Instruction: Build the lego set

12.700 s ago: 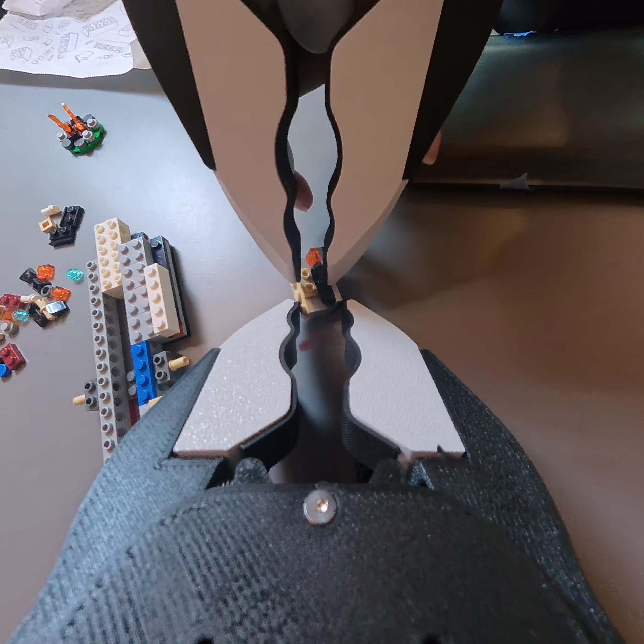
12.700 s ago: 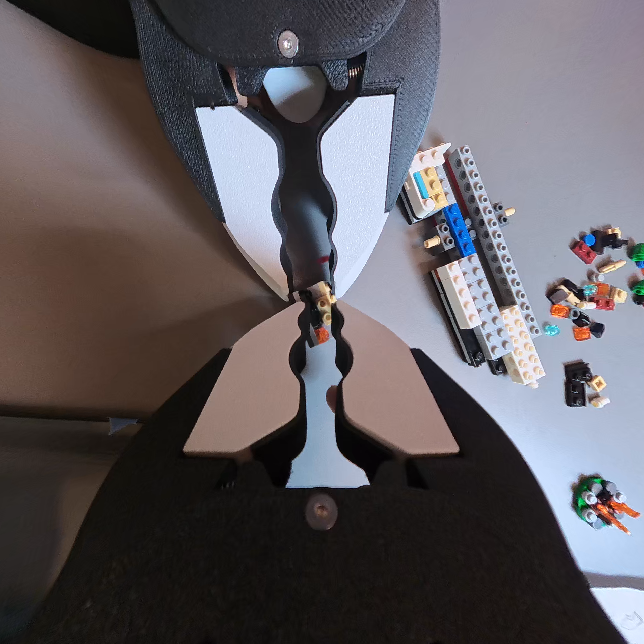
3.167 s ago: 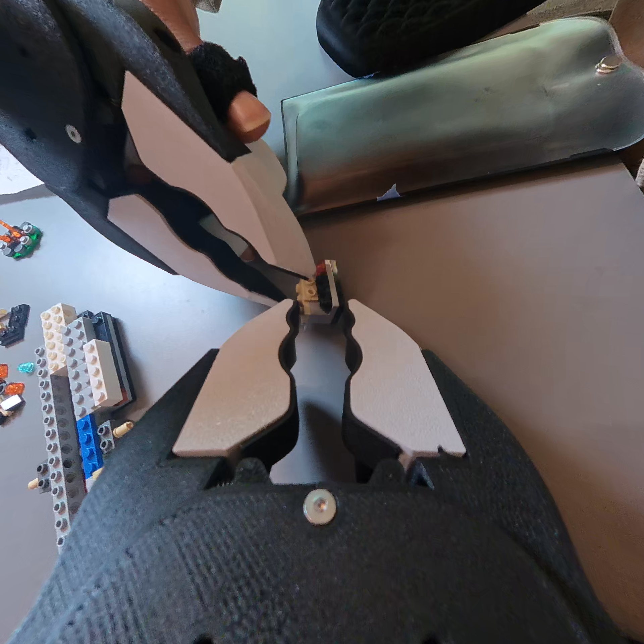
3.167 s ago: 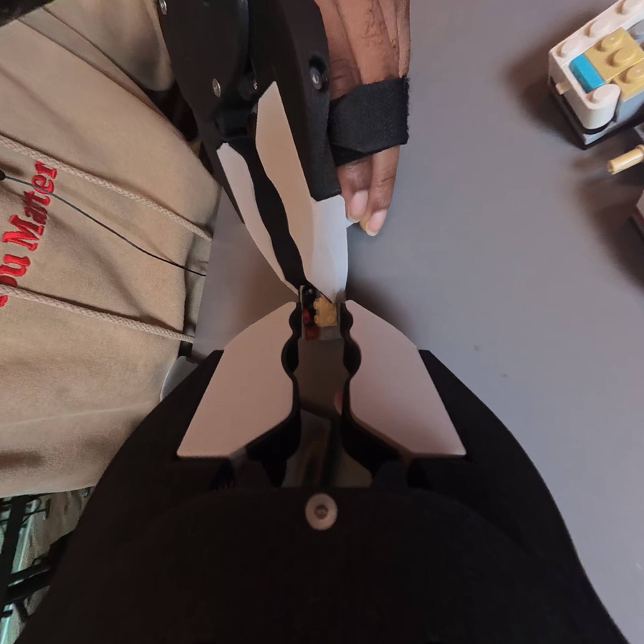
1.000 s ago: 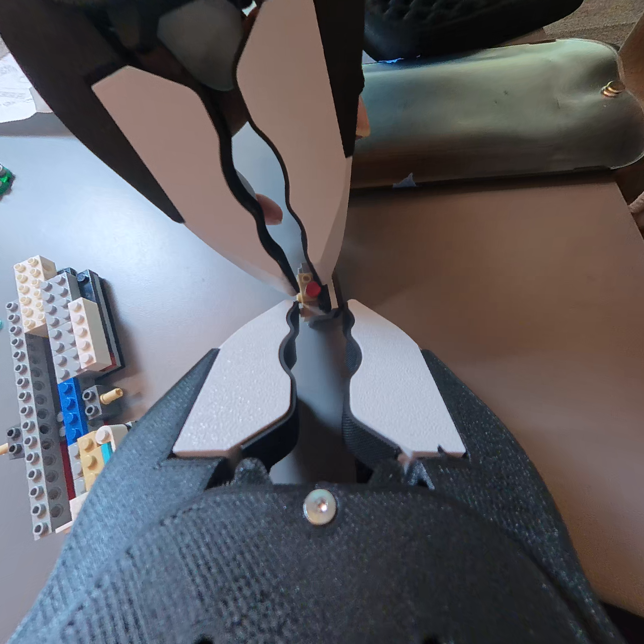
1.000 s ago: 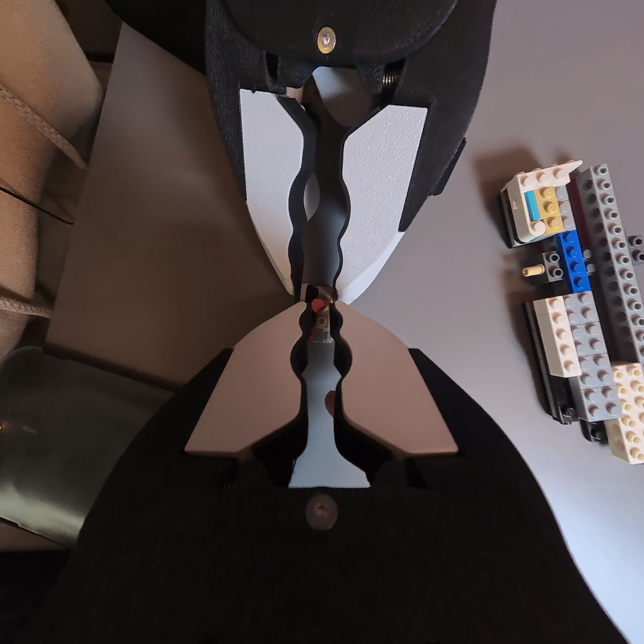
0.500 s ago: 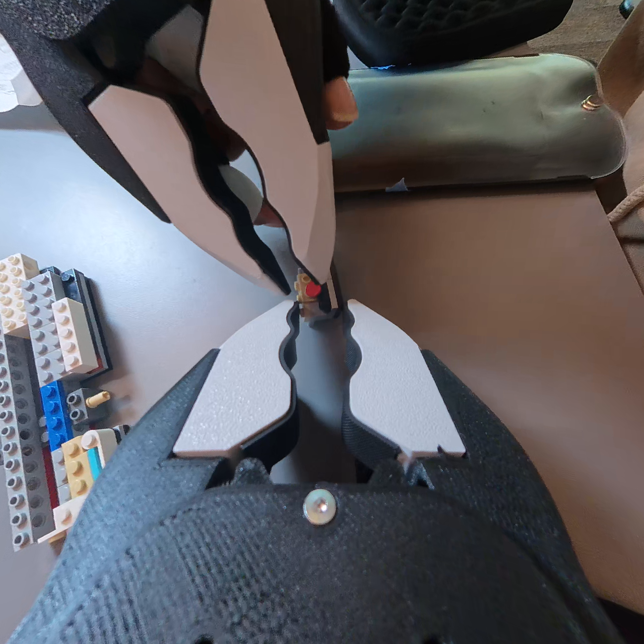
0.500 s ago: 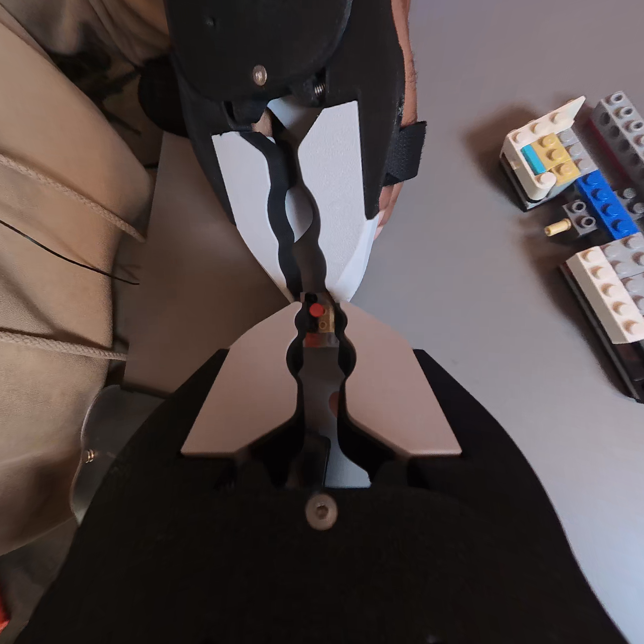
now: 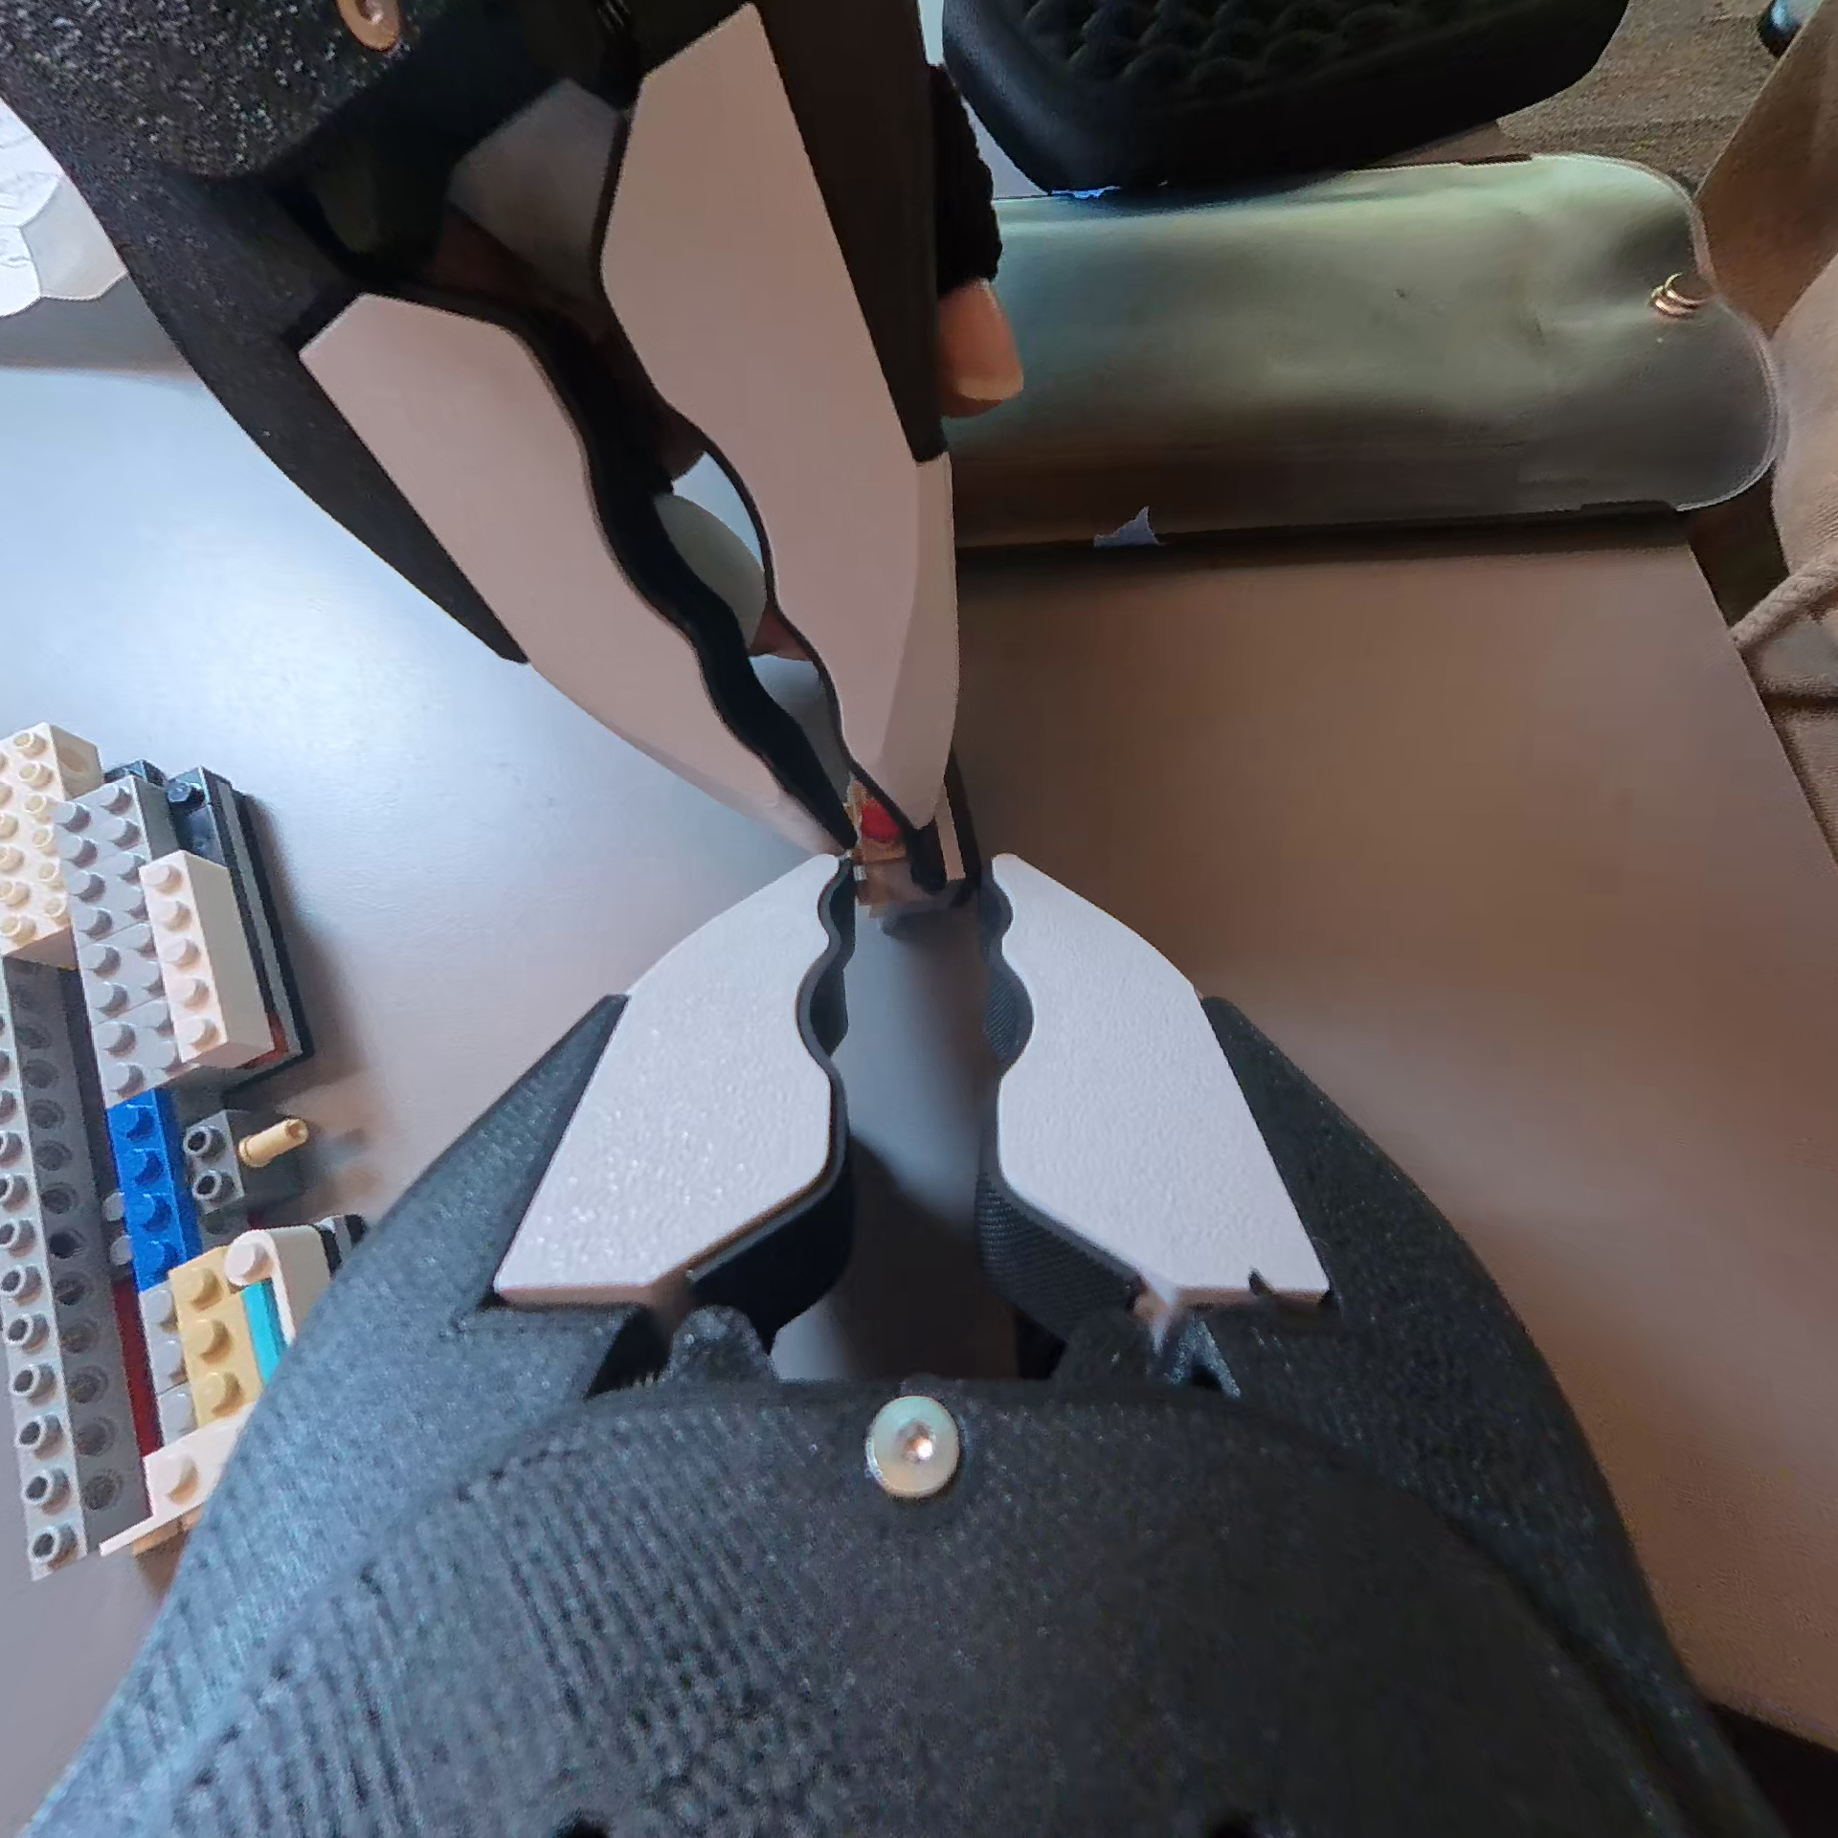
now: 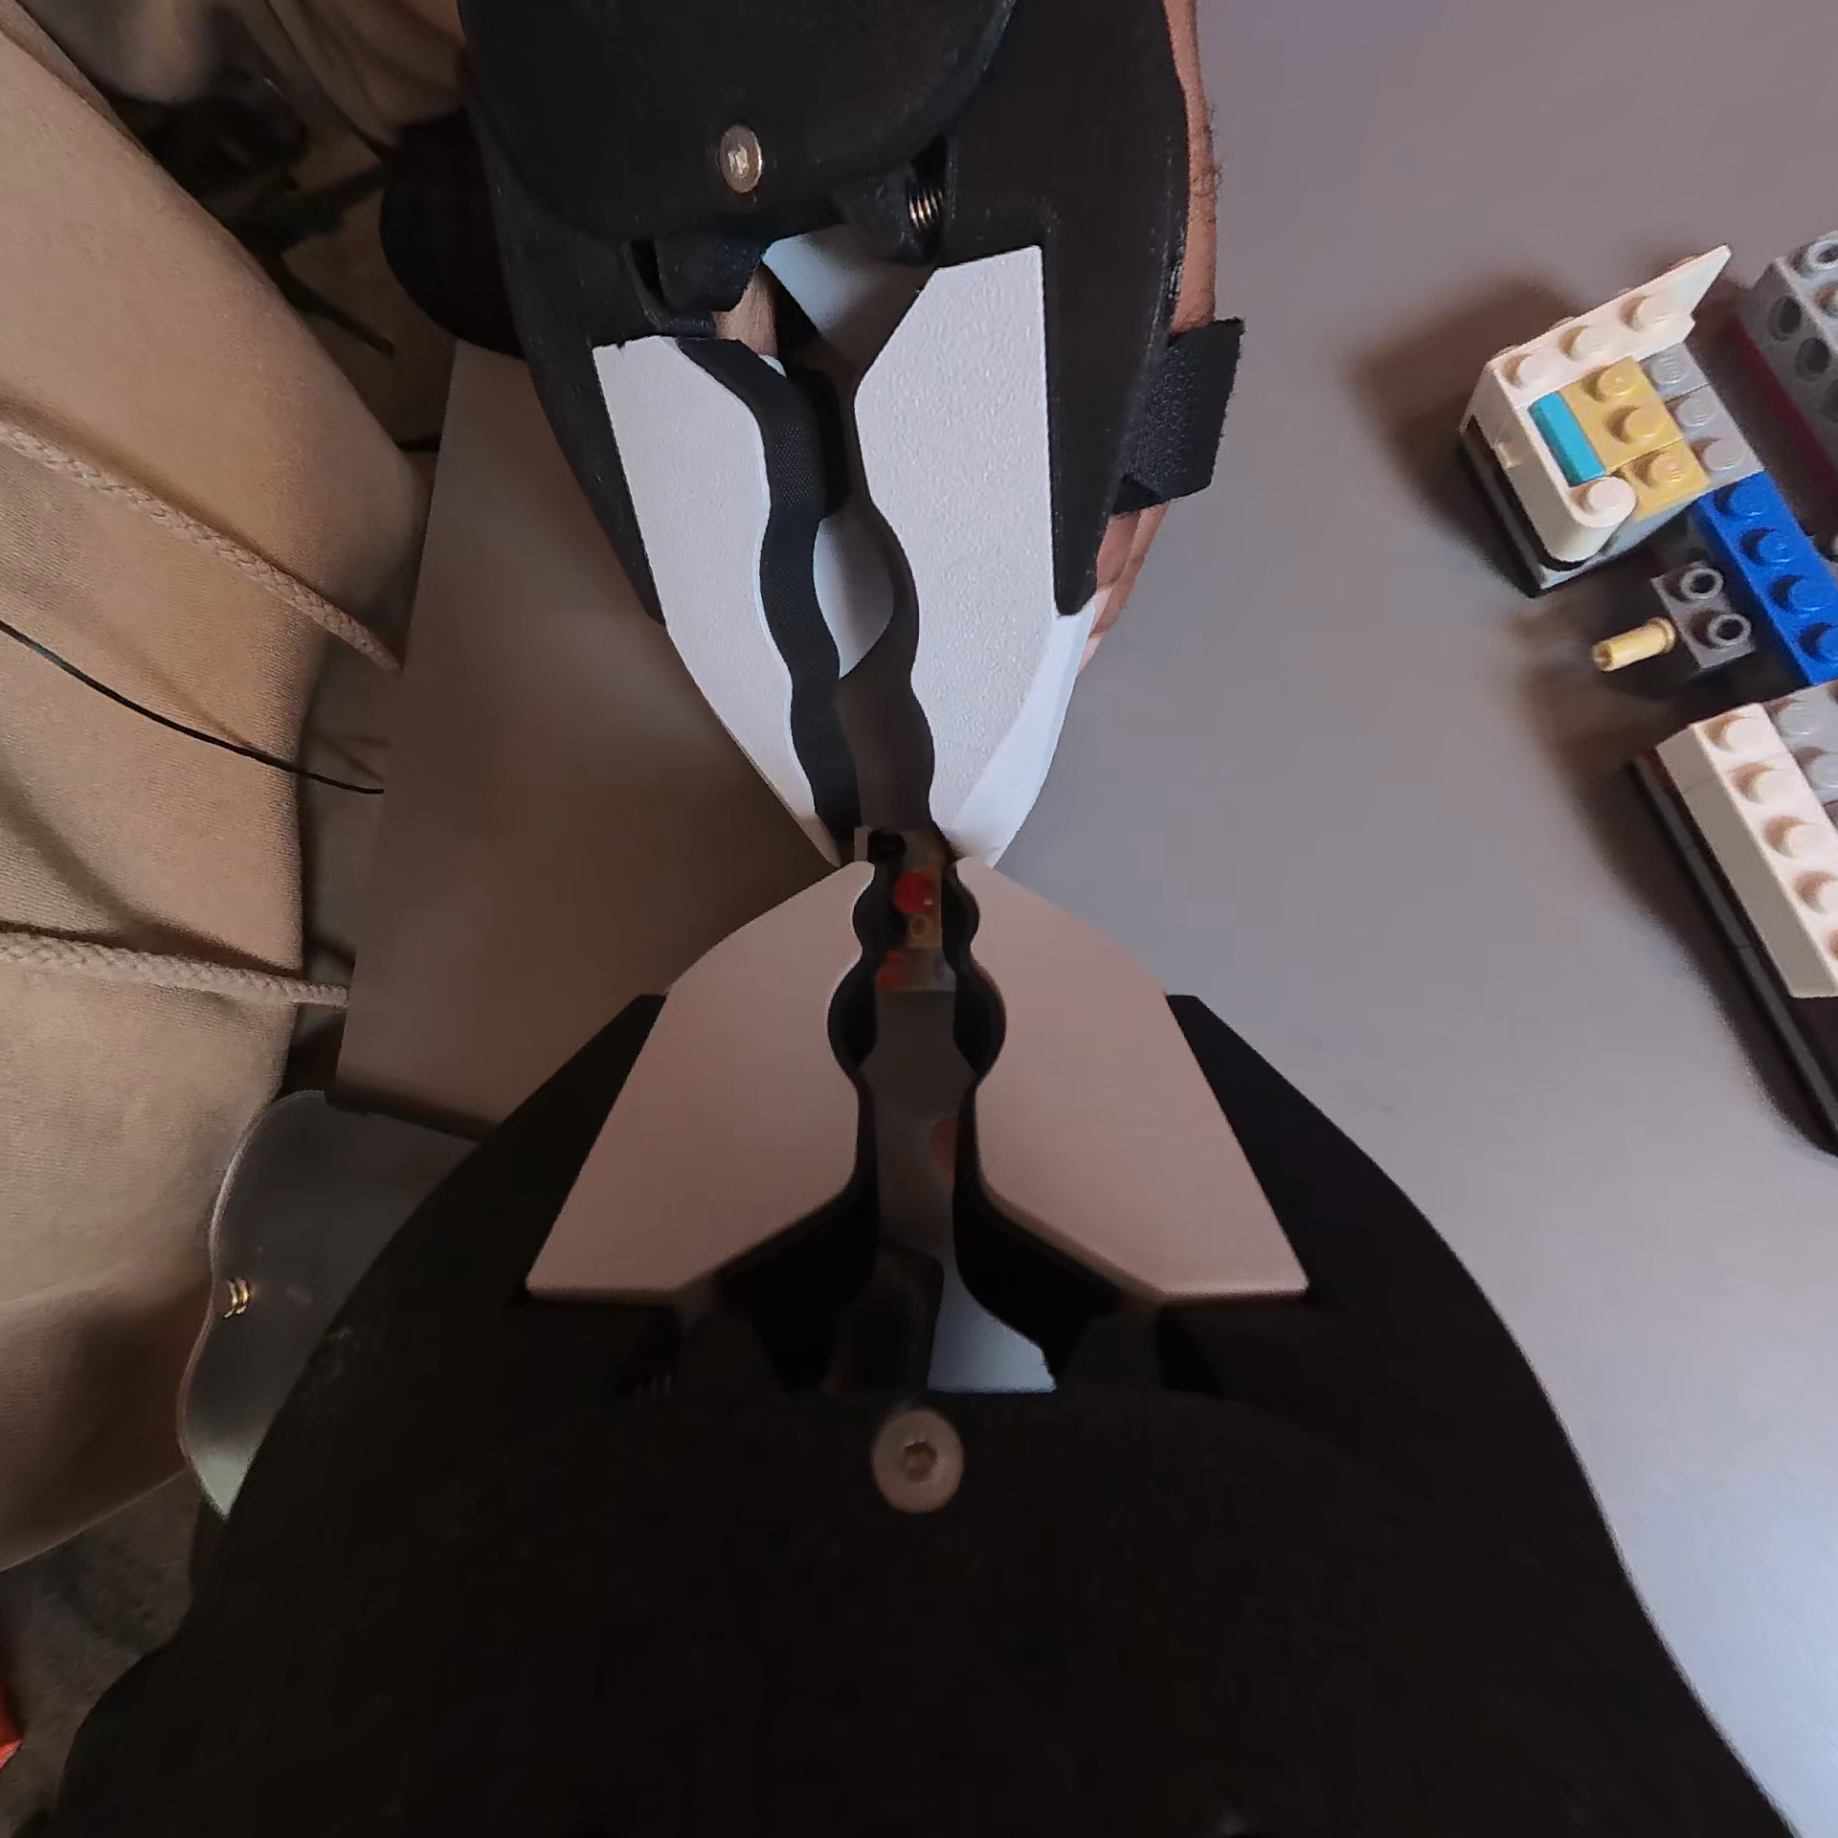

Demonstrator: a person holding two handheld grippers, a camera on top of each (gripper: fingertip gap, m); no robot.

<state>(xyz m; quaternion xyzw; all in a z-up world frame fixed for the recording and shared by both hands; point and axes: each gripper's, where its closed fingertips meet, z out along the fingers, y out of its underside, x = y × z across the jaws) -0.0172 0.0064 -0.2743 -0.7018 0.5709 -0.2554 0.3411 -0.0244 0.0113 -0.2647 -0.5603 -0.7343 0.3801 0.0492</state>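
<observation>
Both grippers tip to tip above the table (image 9: 1392,895), near its edge by the person. Left gripper (image 9: 910,880) pinches small lego sub-assy (image 10: 913,910) (tan/black, red stud); right gripper (image 10: 910,900) clamped on same piece from opposite side. Main lego build (image 9: 119,1144) lies flat on the table, well apart, toward the far edge.

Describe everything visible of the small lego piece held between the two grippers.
The small lego assembly is a tiny cluster of plastic parts: a tan studded piece, a round red stud on it, and black and grey bits beside them. It is held in the air above the grey table, pinched from opposite sides by the left gripper and the right gripper, whose tips nearly meet. The fingers hide much of it.
</observation>
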